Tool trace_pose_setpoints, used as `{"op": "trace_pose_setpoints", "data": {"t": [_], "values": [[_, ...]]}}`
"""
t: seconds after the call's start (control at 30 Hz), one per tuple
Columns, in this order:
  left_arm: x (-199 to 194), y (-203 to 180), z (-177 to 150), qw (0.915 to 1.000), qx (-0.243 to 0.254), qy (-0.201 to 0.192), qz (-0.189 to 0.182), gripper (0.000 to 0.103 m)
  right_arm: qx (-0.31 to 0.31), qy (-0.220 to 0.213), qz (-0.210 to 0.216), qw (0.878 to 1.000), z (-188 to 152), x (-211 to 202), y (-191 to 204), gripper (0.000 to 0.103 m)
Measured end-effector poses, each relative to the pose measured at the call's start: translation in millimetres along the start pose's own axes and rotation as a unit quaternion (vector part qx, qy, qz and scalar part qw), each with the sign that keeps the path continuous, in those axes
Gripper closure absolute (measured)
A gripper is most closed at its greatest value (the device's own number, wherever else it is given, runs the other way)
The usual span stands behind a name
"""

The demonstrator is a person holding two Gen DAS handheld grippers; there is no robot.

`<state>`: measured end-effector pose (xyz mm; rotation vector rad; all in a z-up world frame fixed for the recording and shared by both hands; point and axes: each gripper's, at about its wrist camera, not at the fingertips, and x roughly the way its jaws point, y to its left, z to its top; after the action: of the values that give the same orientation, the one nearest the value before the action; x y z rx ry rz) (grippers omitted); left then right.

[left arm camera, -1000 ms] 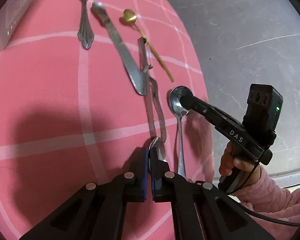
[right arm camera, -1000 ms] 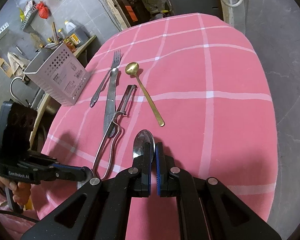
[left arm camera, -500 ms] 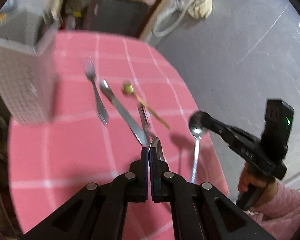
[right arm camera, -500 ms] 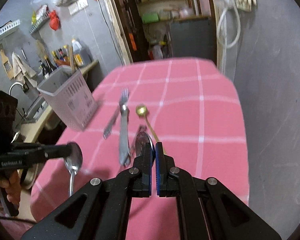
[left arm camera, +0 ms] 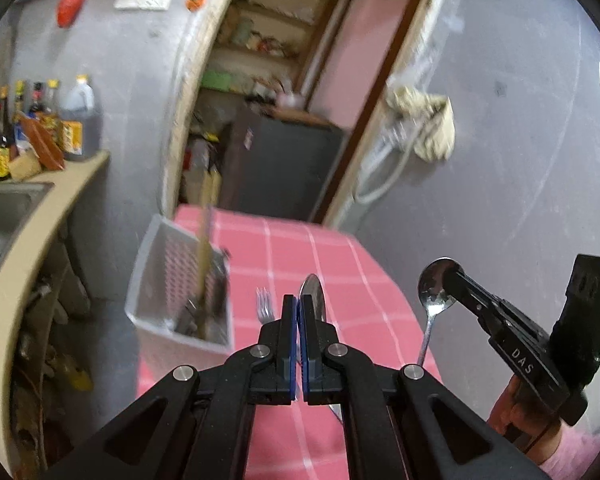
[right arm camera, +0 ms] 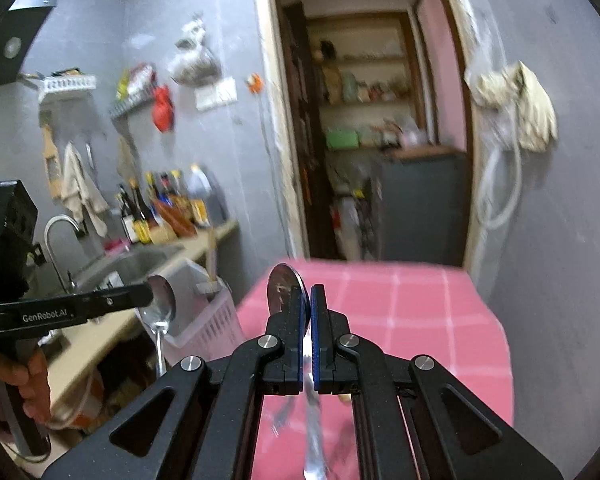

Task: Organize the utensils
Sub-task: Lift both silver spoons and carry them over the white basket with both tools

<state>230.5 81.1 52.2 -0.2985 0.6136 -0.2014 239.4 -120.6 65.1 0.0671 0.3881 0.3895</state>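
Grey walls (right arm camera: 560, 240) (open pantry doorway (right arm camera: 364, 140))

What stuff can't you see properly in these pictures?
- Left wrist view: most of the left spoon hides behind the left gripper; only its bowl shows.
- Left wrist view: the knife, peeler and gold spoon aren't visible; the gripper blocks that part of the pink table.
- Left wrist view: what's inside the basket is blurred.
- Right wrist view: the right spoon handle is smeared by blur.

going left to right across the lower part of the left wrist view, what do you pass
Sink → basket → fork → left gripper shut on a spoon → second spoon → right gripper clamping it → hand.
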Motion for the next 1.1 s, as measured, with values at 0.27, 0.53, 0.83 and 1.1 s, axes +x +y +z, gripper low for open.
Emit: {"op": "trace_pose_setpoints", "data": {"t": [0.27,0.53,0.83,1.1], "values": [[-23,37,52,0.9954,0.019,-0.071,0.061,0.101,-0.009,-0.074,0.018,0.997,47,33,53,0.1],[-17,60,73,0.9831,0.078,-0.104,0.129,0.101,-0.05,-0.089,0.003,0.995,43,68,95,0.1],[11,73,58,0.9748,0.114,-0.111,0.156,0.101,-0.137,-0.076,-0.014,0.988,11,85,128,0.1],[19,59,33,0.9664,0.161,-0.115,0.164,0.101,-0.137,-0.052,-0.004,0.989,-4,85,127,0.099]]}}
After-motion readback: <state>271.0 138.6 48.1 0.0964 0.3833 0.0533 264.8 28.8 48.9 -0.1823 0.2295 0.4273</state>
